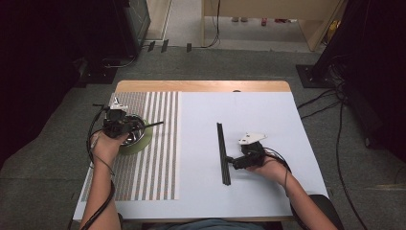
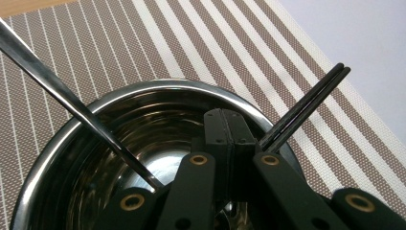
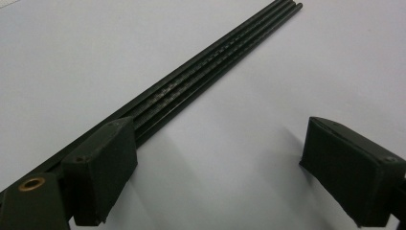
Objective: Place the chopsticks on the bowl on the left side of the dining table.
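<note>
Here, the left gripper (image 1: 125, 125) sits at the left of the high view, above a steel bowl (image 1: 136, 135) that rests on a green coaster (image 1: 141, 145) on the striped placemat (image 1: 158, 158). In the left gripper view its jaws are pressed fully together over the bowl's inside. A pair of black chopsticks (image 2: 306, 108) runs from just right of the closed pads to the upper right of that frame, across the bowl's rim; whether the pads pinch them cannot be told. A shiny metal rod (image 2: 72, 103) slants from the upper left corner down into the bowl.

The right gripper (image 1: 232, 162) lies right of centre in the high view, on the white tabletop (image 1: 258, 115), in the person's right hand (image 1: 269, 167). Its jaws stand wide apart with nothing between them. A bundle of black chopsticks (image 1: 222, 153) lies on the table just left of it, running up and down the frame. In the right gripper view the bundle passes along the outer side of the left pad (image 3: 103, 165) and reaches to the top right.
</note>
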A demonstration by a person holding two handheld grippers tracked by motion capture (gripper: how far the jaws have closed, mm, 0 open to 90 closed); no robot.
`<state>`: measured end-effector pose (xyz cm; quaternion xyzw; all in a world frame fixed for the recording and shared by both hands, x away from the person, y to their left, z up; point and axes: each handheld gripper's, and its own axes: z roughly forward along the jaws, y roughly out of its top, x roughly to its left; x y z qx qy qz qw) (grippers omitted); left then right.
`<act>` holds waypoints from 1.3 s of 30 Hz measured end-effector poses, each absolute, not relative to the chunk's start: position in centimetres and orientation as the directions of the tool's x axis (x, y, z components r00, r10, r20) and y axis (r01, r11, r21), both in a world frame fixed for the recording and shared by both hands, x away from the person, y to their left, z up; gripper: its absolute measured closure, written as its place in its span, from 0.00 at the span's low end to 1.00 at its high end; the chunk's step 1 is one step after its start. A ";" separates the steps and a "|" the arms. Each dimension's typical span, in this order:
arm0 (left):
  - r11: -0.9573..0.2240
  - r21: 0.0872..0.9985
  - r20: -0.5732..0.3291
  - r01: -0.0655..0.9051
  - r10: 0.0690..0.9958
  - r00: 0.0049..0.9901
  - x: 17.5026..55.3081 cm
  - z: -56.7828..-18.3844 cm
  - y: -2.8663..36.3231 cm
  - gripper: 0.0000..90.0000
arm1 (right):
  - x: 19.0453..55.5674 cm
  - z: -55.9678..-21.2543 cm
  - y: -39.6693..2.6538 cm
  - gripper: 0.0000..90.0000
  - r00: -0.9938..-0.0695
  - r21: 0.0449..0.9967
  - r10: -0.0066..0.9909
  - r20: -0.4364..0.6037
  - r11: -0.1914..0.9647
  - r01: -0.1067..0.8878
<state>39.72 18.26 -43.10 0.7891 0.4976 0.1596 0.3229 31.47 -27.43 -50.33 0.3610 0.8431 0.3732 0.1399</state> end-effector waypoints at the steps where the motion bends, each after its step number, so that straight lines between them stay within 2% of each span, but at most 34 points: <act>1: -0.292 0.673 -0.071 0.679 0.889 0.452 39.7 -43.0 18.3 1.00 | 31.5 -50.3 -27.4 0.13 -0.700 0.730 0.713 0.034 0.461 0.504; 23: -0.253 0.665 -0.066 0.703 0.918 0.392 36.1 -42.0 20.3 1.00 | 31.5 -50.3 -27.4 0.13 -0.700 0.730 0.713 0.034 0.460 0.504; 39: -0.252 0.634 -0.061 0.731 0.926 0.372 36.1 -42.8 21.1 1.00 | 31.5 -50.3 -27.4 0.13 -0.700 0.731 0.713 0.034 0.460 0.504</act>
